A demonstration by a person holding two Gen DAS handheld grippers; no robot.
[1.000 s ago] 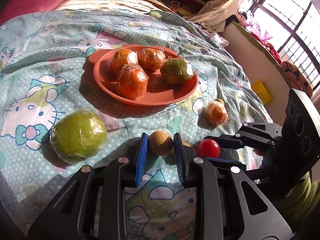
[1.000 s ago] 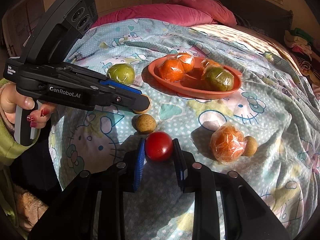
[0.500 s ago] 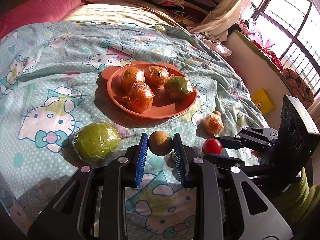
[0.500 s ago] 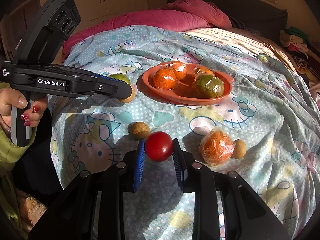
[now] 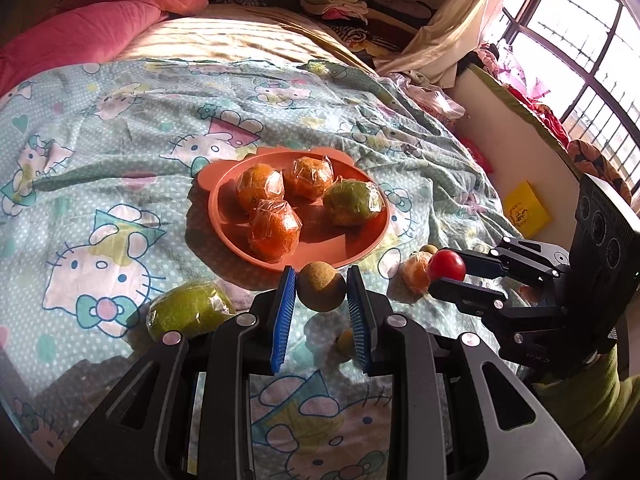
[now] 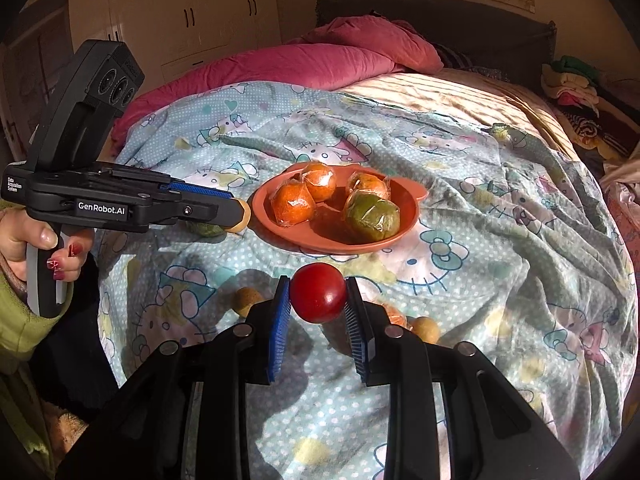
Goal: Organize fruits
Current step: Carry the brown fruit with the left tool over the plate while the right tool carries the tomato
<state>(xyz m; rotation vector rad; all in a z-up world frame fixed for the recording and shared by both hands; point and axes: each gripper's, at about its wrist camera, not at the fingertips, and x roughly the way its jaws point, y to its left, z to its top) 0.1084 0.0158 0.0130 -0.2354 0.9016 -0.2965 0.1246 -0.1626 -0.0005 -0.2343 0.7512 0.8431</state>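
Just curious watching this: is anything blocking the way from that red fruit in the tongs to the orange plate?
Nothing visible does. The red fruit is held above bare bedsheet, and the near rim of the orange plate lies open; the wrapped fruits sit further back.

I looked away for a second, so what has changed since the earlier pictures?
Both grippers have lifted their fruit off the bedspread: the left gripper raised the brown fruit, the right gripper the red tomato, toward the orange plate. Neither grip changed. The four wrapped fruits on the plate and the loose fruits on the bed stayed put.
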